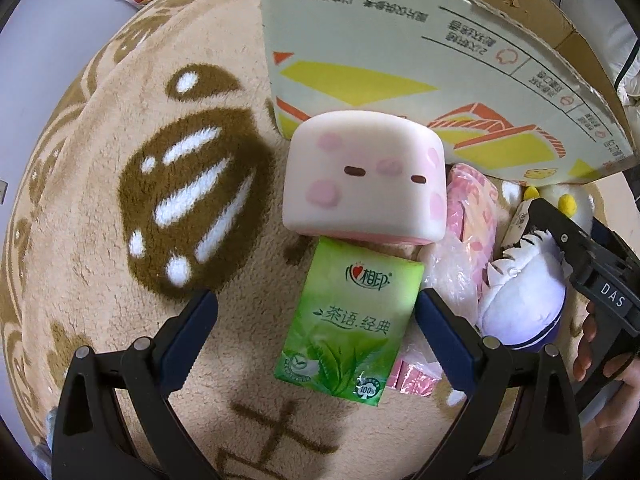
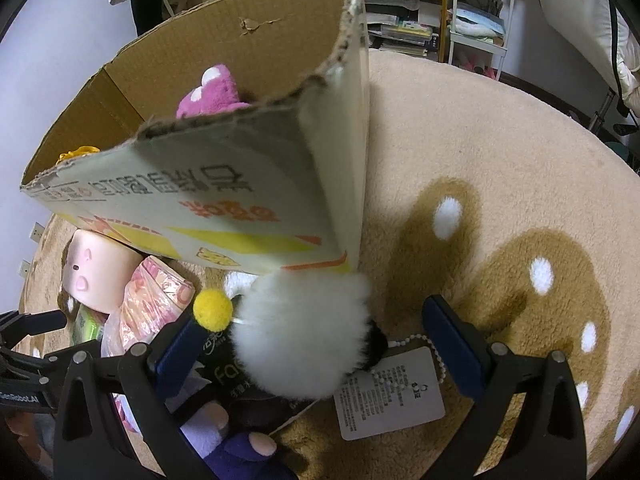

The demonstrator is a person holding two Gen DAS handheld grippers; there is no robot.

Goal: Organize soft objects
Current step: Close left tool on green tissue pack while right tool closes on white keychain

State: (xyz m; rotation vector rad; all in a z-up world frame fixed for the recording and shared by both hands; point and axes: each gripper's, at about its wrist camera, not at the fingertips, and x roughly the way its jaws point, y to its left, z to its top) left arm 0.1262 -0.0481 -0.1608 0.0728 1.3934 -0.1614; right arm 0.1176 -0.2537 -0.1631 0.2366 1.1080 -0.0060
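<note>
green tissue pack lies between the spread left tongs — right tongs gape around white plush.

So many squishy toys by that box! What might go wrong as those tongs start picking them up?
1. The left tongs stand open around the green tissue pack, whose far end is tucked under the pink face cushion; lifting could topple the cushion.
2. The right tongs flank the white fluffy toy; its bead-chain paper tag might snag the cardboard box rim.
</note>
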